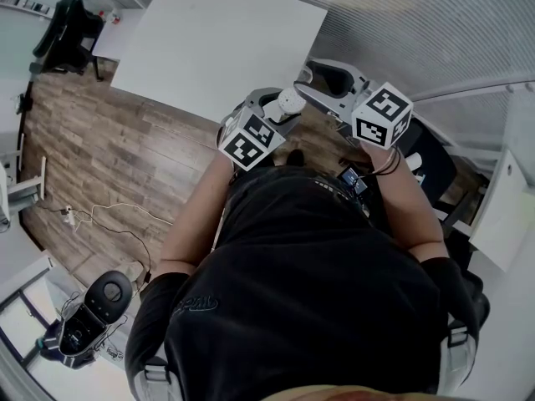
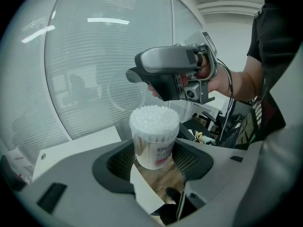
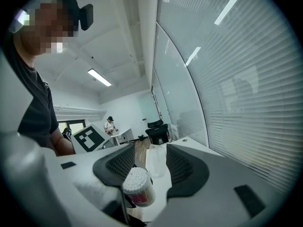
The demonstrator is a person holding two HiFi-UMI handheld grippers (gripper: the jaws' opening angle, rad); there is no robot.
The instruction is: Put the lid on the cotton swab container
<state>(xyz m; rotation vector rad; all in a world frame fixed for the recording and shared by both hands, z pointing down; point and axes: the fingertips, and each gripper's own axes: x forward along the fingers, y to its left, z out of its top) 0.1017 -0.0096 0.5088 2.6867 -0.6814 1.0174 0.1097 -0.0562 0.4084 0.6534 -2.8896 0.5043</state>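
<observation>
While the left gripper (image 2: pixel 154 161) grips the cotton swab container (image 2: pixel 154 136), its 2 fingers press on the lower sides of the clear tub and hold it upright in the air. The container is uncovered, and the white swab tips fill its mouth in a rounded mass. Pink print shows on its label.

The right gripper (image 3: pixel 154 169) faces it from close by, held in a hand (image 2: pixel 208 75), and its 2 fingers stand wide apart. The clear lid (image 3: pixel 156 161) sits in the gap between them. I cannot tell whether it touches either finger. In the left gripper view the lid shows as a faint clear disc just beside the right gripper's nose. There it is higher than the swab tips, off to their left, and not touching the container. In the right gripper view the container appears low and near, below the lid.

In the head view both grippers are close together in front of the person's chest. They are above the wooden floor (image 1: pixel 109 165), just off the near edge of the white desk (image 1: pixel 217 40).
</observation>
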